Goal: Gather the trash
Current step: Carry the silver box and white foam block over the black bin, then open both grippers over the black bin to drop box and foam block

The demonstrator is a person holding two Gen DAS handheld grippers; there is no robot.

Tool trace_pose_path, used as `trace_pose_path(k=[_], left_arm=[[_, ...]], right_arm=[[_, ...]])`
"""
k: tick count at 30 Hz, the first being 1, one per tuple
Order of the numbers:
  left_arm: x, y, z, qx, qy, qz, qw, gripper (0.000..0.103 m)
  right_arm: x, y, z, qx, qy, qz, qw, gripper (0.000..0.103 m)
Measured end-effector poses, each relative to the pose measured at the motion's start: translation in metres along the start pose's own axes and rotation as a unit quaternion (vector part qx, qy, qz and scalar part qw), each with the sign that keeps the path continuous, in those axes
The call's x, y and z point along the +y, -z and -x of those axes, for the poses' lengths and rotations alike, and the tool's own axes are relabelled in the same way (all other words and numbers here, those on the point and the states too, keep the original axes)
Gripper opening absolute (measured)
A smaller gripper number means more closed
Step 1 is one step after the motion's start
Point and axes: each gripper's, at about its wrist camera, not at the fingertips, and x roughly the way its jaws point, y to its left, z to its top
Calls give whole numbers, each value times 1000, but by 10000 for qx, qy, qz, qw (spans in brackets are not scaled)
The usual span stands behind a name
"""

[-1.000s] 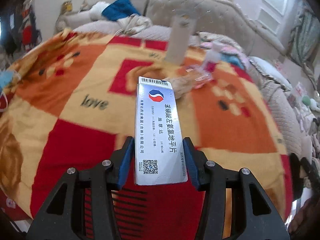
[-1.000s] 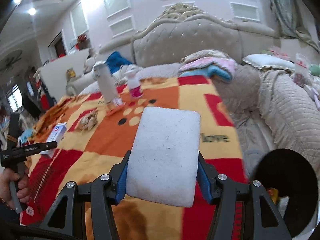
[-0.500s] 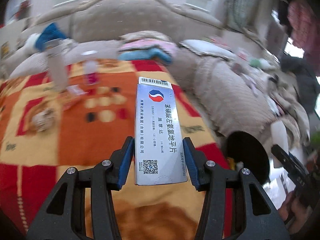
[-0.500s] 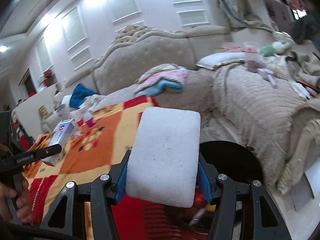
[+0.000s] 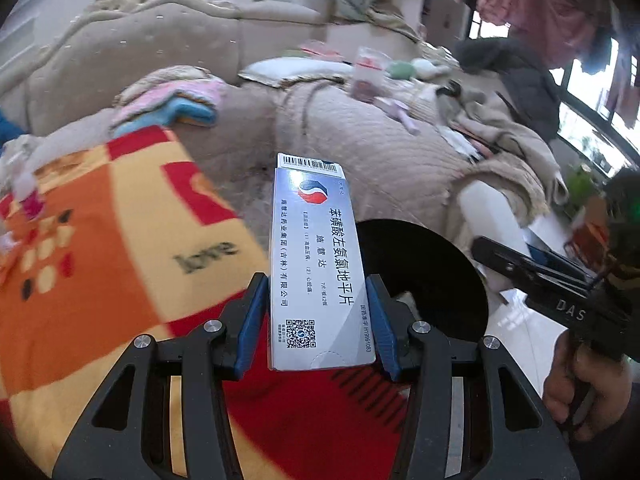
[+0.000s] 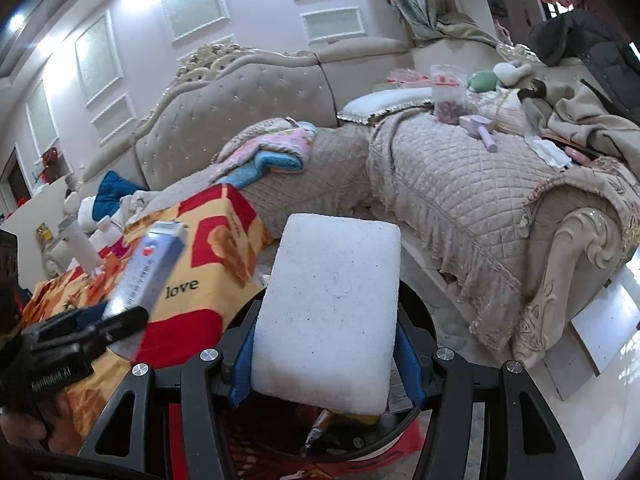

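My left gripper (image 5: 316, 320) is shut on a silver medicine box (image 5: 316, 264) with a barcode and Chinese print, held over the blanket's right edge beside a black trash bin (image 5: 432, 276). My right gripper (image 6: 326, 356) is shut on a white foam block (image 6: 328, 312), held right above the black bin (image 6: 420, 320), which has several pieces of trash inside. The left gripper with the box also shows in the right wrist view (image 6: 148, 264), at the left. The right gripper's black body shows in the left wrist view (image 5: 560, 292), at the right.
A red, orange and yellow "love" blanket (image 5: 100, 248) covers the table. A beige quilted sofa (image 6: 460, 184) with clothes, towels and a pillow wraps around behind and to the right. A white bottle (image 6: 82, 246) and other items stand on the far blanket.
Both grippers have swung right, from over the blanket to the black bin. The right one now holds the foam block right above the bin. Both grips are unchanged.
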Motion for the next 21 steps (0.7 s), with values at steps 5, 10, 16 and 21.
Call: trace_pose_path(k=[5, 10, 16, 21], left_arm=[[-4, -6, -21, 126, 351, 95, 9993, 48], [-10, -8, -31, 237, 592, 80, 9979, 48], [-37, 1, -40, 442, 371, -495, 9971, 50], [-31, 2, -39, 458, 353, -436, 9974, 50]], right_arm=[[1, -2, -10, 79, 93, -61, 9999, 57], [5, -2, -20, 201, 216, -36, 9996, 57], [-3, -1, -39, 467, 527, -216, 9973, 62], [-16, -2, -42, 465, 494, -552, 9962, 62]])
